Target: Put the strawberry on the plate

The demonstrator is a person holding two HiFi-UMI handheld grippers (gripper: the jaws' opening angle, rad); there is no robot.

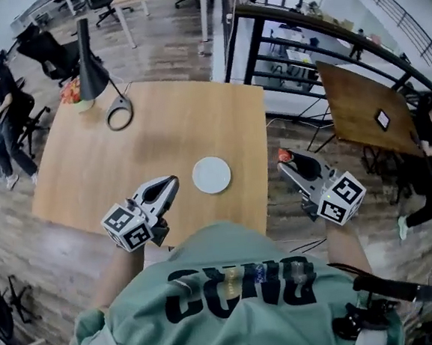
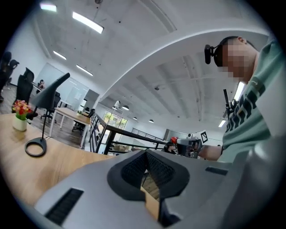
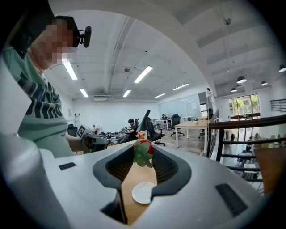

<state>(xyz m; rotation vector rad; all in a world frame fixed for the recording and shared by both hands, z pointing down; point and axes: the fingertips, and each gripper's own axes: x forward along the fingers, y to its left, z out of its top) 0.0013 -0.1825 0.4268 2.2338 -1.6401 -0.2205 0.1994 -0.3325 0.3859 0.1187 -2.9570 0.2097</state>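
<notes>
Right gripper [image 1: 286, 163]: jaws part-closed, clamped at their tips on the strawberry [image 3: 143, 151]. It is held in the air just past the right edge of the table [image 1: 89, 179], and the strawberry is level with the plate [image 1: 212, 174] but apart from it.
Left gripper [image 1: 172, 183]: jaws pressed together, holding nothing. It is over the table's near edge, just left of the plate.
Plate: white, round, on the table between the two grippers.
Far left corner: black desk lamp [image 1: 88, 63]; small pot of flowers [image 1: 74, 92].
</notes>
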